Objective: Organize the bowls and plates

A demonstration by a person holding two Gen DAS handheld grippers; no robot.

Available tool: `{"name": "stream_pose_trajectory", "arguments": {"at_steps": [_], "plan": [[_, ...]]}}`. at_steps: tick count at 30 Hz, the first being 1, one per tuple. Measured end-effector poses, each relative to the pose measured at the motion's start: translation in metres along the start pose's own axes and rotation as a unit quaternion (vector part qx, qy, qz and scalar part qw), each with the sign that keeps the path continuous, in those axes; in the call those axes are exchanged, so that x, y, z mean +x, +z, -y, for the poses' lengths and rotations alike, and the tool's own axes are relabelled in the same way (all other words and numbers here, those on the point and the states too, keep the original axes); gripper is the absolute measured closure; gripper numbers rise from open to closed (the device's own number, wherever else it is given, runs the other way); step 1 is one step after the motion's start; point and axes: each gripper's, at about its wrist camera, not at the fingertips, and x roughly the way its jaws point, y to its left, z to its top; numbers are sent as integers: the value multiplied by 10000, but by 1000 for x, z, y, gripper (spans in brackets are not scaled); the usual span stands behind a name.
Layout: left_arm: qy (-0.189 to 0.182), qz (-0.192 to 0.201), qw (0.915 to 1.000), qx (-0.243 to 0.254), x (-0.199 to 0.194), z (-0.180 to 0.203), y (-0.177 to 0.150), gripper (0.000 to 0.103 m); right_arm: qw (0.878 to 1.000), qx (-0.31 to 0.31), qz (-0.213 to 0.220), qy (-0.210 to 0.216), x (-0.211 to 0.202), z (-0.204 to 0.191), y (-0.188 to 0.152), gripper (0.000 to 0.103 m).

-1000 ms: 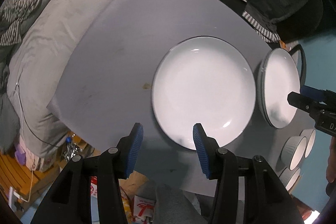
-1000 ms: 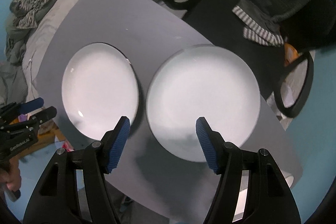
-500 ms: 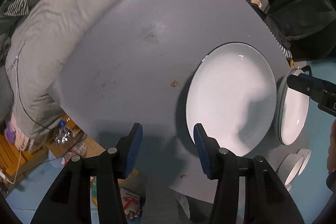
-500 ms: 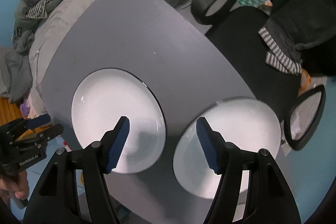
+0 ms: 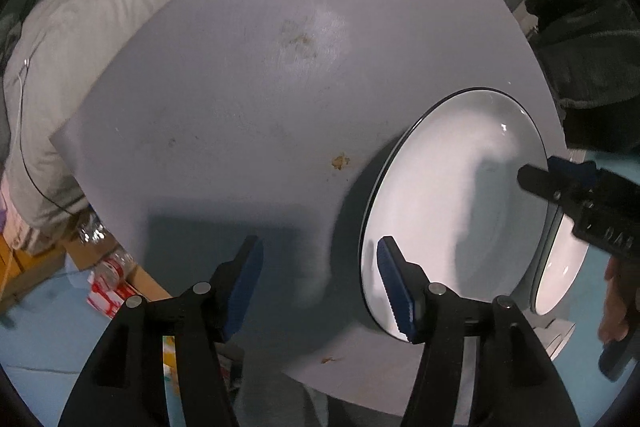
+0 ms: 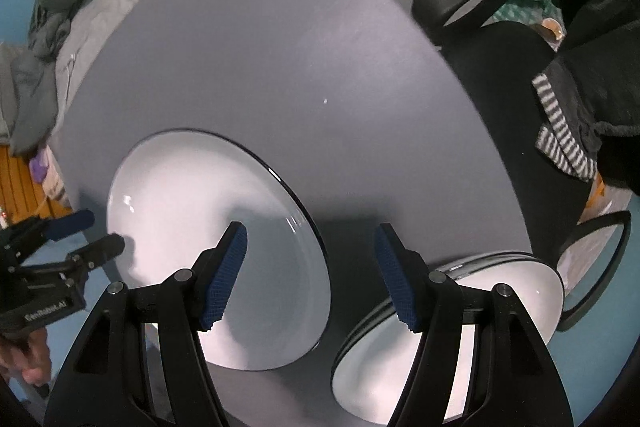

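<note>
Plates: 1 large white plate (image 6: pixel 216 251) lies flat on the grey table (image 6: pixel 280 67), and just beside it, at the table's right end, sits a stack of plates (image 6: pixel 460 327). Against the view 1 second ago, I find both cameras nearer the table and swung leftward; the plates themselves appear unmoved. My left gripper (image 5: pixel 320 283) is spread wide and holds nothing, its right pad at the single plate's near rim. My right gripper (image 6: pixel 310 275) is likewise wide and empty, over the gap between plate and stack. Judgement: no grasp yet; stacking the single plate remains outstanding.
</note>
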Motion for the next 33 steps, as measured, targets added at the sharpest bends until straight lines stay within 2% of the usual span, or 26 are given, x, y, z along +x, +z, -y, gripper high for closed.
{"name": "stream_pose_trajectory", "arguments": {"at_steps": [6,9,11,14,18,19,21,24,26,33], "plan": [[-84,-28,9999,-124,6,-2,2,43,10000,19,-59,60,10,0,-2,38],[-111,-57,9998,-158,9,-1,1,43,9999,-32,-115,113,14,0,-3,52],[-112,-56,9998,-175,10,-2,2,43,9998,-39,-83,147,13,0,-4,53],[-132,-69,9998,-145,12,-3,0,43,9998,-16,-104,171,13,0,-5,60],[-132,-19,9999,-108,12,2,0,56,9991,48,-187,386,13,2,-7,76],[-183,-27,9998,-107,12,3,-1,58,9990,59,-194,392,13,1,-7,77],[-332,-91,9993,-131,13,3,-2,71,9991,51,-191,373,13,2,-7,77],[-445,-158,9988,-161,13,5,-3,79,9989,101,-221,391,14,3,-8,78],[-454,-163,9988,-116,13,9,-4,82,9987,146,-238,416,14,5,-8,79],[-347,-90,9994,40,10,7,-5,82,9976,307,-240,567,13,9,-14,83]]}}
